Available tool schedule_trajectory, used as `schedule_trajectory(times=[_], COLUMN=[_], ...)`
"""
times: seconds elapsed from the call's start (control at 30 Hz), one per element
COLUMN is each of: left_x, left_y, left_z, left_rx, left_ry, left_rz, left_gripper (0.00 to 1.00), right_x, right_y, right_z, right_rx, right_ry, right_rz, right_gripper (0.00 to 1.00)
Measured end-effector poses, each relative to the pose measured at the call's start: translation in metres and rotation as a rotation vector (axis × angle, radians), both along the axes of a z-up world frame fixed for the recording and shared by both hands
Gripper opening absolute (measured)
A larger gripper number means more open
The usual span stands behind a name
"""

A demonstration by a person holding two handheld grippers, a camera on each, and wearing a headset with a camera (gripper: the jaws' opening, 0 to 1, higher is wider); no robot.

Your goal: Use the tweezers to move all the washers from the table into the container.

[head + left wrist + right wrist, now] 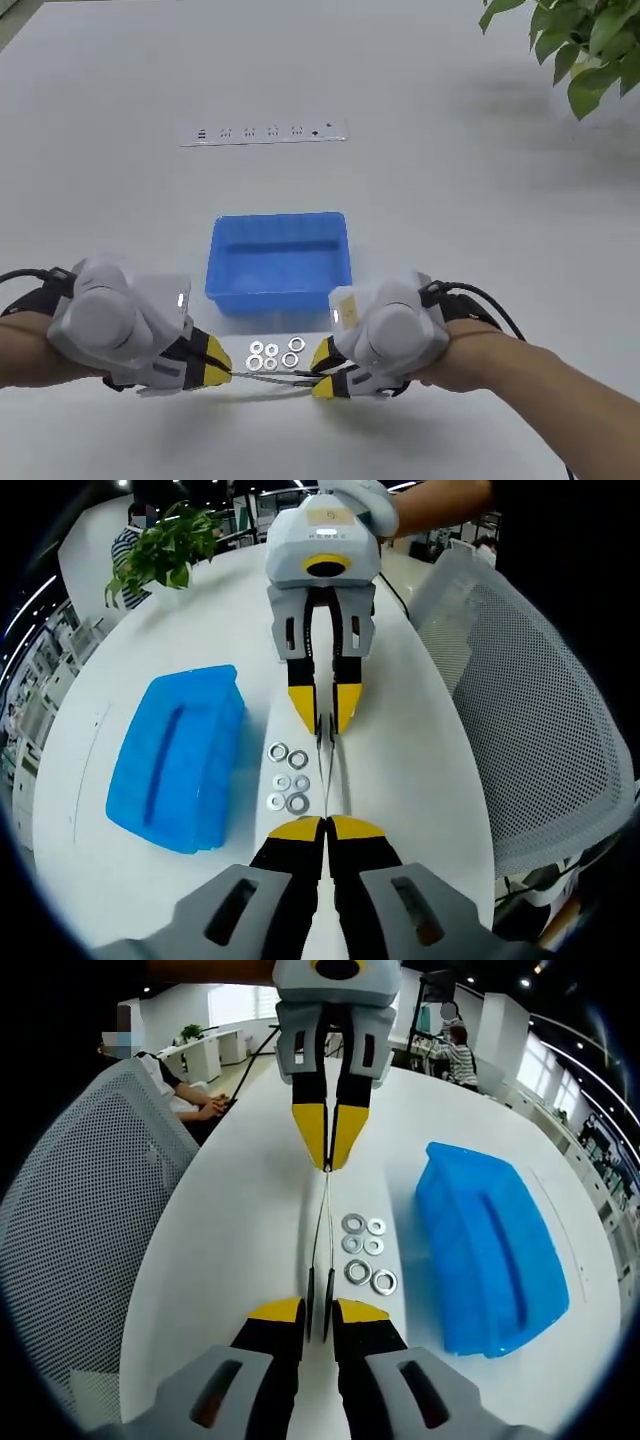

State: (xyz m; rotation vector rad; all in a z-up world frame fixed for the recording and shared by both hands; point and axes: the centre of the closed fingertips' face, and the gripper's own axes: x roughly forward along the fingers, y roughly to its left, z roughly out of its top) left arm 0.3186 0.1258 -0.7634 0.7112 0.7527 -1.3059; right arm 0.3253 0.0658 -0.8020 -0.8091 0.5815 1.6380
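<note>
Thin metal tweezers [270,377] lie level just above the white table [450,200], held at both ends. My left gripper [215,365] is shut on one end and my right gripper [325,370] is shut on the other. In the left gripper view my own yellow tips [327,830] pinch the tweezers [328,770], with the right gripper [328,705] facing me. In the right gripper view the tweezers [322,1240] run from my tips [322,1310] to the left gripper [328,1145]. Several steel washers [275,352] [288,780] [365,1250] lie between the tweezers and the empty blue container [280,255] [180,760] [490,1250].
A white power strip [262,132] lies on the table behind the container. Green plant leaves [590,45] hang over the far right corner. A grey mesh chair [530,700] [80,1210] stands at the table's near edge. People sit at desks in the background.
</note>
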Motion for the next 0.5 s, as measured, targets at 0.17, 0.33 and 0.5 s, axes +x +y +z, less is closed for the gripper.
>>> schedule_trajectory(times=[0.17,0.33,0.5], left_x=[-0.001,-0.001,-0.002], left_y=[-0.007,-0.015,-0.026], left_z=[0.015,0.031,0.048], left_rx=[-0.024,-0.051,-0.070], left_ry=[-0.014,-0.021,-0.036], left_rz=[-0.001,-0.005,-0.026], left_gripper=[0.06,0.06,0.06], right_x=[-0.001,-0.002,-0.004], right_y=[0.002,0.004,0.006], right_z=[0.001,0.004,0.007], right_rx=[0.003,0.008,0.016], right_ry=[0.001,0.002,0.006], right_rz=[-0.004,-0.010,-0.019], right_gripper=[0.13,0.13,0.12])
